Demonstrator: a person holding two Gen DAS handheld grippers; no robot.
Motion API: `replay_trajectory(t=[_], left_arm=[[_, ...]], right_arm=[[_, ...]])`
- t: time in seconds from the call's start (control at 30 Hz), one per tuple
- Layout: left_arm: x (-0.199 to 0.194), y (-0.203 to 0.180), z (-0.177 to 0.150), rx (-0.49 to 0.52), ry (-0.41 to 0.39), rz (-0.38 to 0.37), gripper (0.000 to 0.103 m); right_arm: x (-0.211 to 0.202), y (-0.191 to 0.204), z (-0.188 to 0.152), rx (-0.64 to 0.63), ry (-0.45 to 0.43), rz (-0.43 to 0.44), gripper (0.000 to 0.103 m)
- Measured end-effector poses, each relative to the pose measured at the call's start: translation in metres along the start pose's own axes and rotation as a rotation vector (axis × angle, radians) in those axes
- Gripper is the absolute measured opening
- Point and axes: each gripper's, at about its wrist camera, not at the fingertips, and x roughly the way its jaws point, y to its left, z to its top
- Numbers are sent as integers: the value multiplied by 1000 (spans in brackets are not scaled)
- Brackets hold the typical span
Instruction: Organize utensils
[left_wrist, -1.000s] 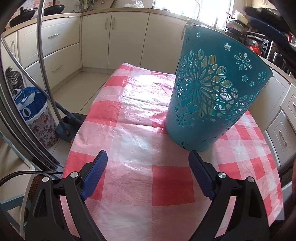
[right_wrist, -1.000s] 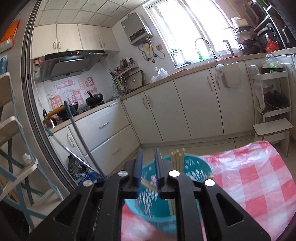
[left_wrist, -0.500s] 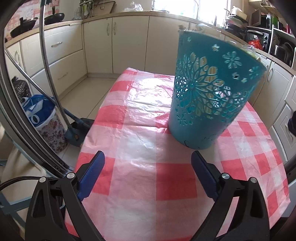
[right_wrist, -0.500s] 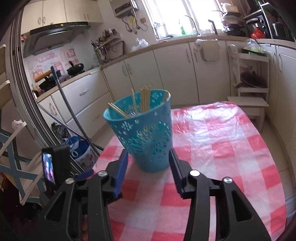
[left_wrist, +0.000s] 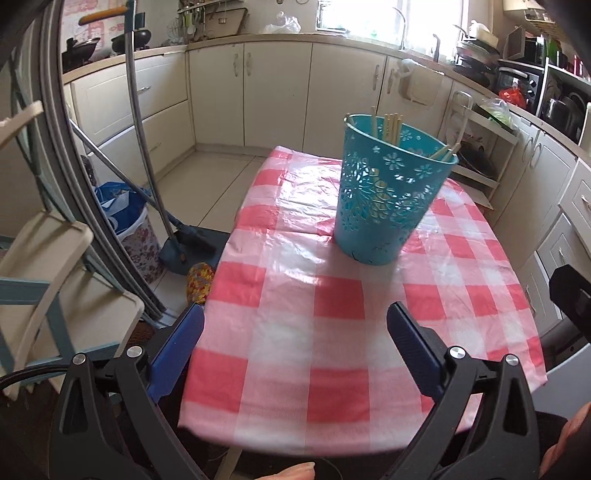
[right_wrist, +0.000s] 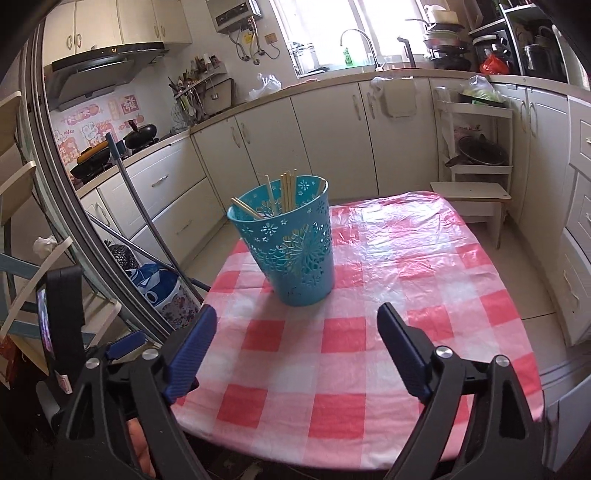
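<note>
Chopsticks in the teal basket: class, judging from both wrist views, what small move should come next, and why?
Probably none beyond resting both claws. The chopsticks all stand in the teal basket, the checked tablecloth shows no other utensil, and the left claw and right claw are open and empty.

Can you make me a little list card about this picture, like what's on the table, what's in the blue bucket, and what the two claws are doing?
table: covered by a red-and-white checked cloth
on the table: one teal basket with flower cut-outs, standing upright
in the basket: wooden chopsticks, tips poking above the rim
left claw: open, holding nothing, over the near edge of the table
right claw: open, holding nothing, short of the basket
touching the basket: neither claw
beside the table: a mop on the floor
</note>
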Motion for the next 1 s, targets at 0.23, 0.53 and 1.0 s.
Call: replay_trajectory(t=[0.23,0.53,1.0], left_arm=[[-57,6,-12,-18,-7,-59,95],[-141,1,-21,99,-48,-57,95],[-230,29,-46,55,-87,14,95]], right_arm=[[-48,9,-6,-3,-10,-41,96],[-109,26,-10,28,51,-82,96],[-201,66,-40,16,29,-36,96]])
